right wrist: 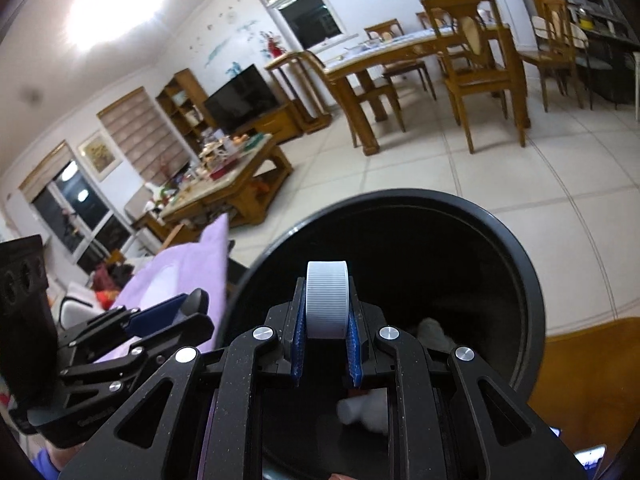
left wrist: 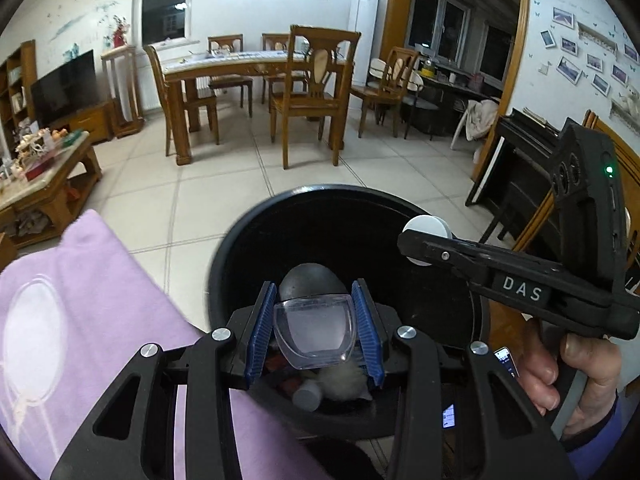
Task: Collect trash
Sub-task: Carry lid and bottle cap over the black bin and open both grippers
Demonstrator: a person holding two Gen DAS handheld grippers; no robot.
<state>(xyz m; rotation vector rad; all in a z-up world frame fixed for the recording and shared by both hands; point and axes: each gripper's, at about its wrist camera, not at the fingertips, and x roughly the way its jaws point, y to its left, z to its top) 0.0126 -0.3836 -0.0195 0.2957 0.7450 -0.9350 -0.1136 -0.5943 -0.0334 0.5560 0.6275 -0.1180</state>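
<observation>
Item one: the left gripper (left wrist: pixel 314 330). We find its blue pads (left wrist: pixel 262 332) clamped on a clear plastic lid-like piece (left wrist: pixel 314 330), one pad against each side, the piece upright between them and standing past the fingertips. It hangs over the open mouth of the black bin (left wrist: pixel 256 220).

Item two: the right gripper (right wrist: pixel 326 322). We find its jaws drawn close and pinching a white ribbed cap (right wrist: pixel 327 300) edge-on, the ribbed rim facing the camera. It too hangs over the black bin (right wrist: pixel 520 236).

Item three: the bin's contents. In the left wrist view we note a white fluffy wad (left wrist: pixel 346 380) and a small grey cylinder (left wrist: pixel 307 395) at the bottom, below the held clear piece. In the right wrist view we see pale wads (right wrist: pixel 366 410) in the bin, blurred.

Item four: what each view alone gives. The left wrist view shows the right gripper (left wrist: pixel 416 240) from the side, with the white cap (left wrist: pixel 426 230) as a round disc at its tip, and the person's hand (left wrist: pixel 576 372) on its grip. The right wrist view shows the left gripper (right wrist: pixel 176 308) side-on; its load is hidden there. Both views show a lilac cloth (left wrist: pixel 96 312) just beside the bin.
</observation>
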